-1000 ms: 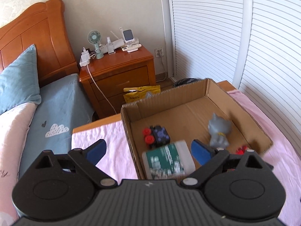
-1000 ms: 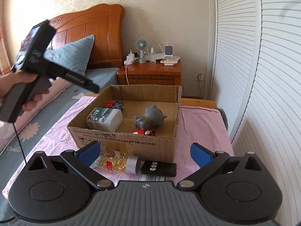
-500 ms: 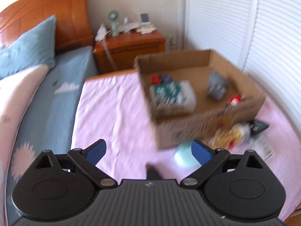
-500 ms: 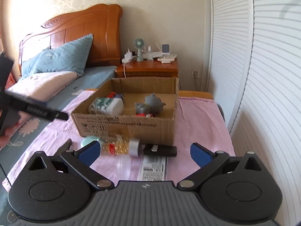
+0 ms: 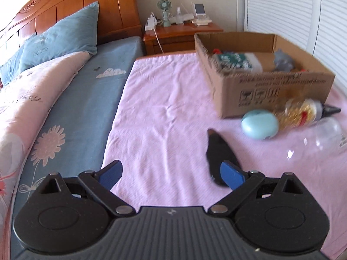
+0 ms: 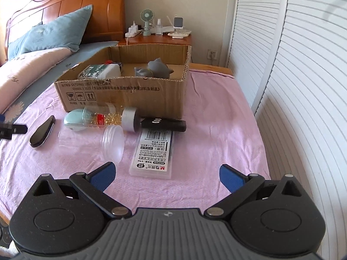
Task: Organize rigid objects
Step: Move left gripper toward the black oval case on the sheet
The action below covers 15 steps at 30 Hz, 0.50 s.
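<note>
The left gripper (image 5: 171, 174) is hanging spread wide and empty above the pink sheet (image 5: 164, 117), its right finger just beside a flat black case (image 5: 219, 151). The right gripper (image 6: 166, 174) is likewise gaping with nothing in it, hovering near a clear flat packet (image 6: 154, 153) with a barcode label. Farther off, a cardboard box (image 6: 121, 95) is sitting on the sheet, holding a green-labelled white bottle (image 6: 99, 71) and a grey toy (image 6: 154, 69). In front of the box are lying a pale blue oval case (image 6: 73, 120), a capsule bottle (image 6: 108, 118), a clear jar (image 6: 93, 143) on its side and a black remote (image 6: 163, 124).
</note>
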Motion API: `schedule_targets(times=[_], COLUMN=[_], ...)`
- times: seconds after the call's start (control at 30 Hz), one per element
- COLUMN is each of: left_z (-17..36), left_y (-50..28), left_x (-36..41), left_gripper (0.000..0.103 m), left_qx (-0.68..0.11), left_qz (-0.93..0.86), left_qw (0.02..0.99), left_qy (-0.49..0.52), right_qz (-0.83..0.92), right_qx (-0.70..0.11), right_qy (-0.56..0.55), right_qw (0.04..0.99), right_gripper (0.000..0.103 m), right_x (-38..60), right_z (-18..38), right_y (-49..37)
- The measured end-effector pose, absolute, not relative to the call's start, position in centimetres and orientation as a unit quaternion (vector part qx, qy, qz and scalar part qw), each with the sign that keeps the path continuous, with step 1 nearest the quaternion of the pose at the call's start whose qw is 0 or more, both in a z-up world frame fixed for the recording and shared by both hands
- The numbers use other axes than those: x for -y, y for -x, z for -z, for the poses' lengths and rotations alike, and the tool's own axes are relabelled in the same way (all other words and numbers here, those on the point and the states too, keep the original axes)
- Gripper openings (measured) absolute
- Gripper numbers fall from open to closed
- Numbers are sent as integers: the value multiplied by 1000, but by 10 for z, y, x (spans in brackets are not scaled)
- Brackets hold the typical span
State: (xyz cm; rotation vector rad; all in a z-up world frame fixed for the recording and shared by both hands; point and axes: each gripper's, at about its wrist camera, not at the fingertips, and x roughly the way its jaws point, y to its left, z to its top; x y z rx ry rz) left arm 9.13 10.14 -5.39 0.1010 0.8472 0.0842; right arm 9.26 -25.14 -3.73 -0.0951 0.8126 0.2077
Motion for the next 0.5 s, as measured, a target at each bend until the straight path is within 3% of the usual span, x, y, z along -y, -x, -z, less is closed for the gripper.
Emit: schedule_targets(times=[0.5], left_z=[80], left_y=[-101], left_x=[-112], left_gripper=[97], left_qx=[-435], left_qz=[-21], left_qw=[899], left_qy=[-45], right_qz=[-75], right_qx=[-423], right_qy=[48], right_qw=[902], right_gripper=[103], right_x=[246], right_z=[49], right_y=[-103])
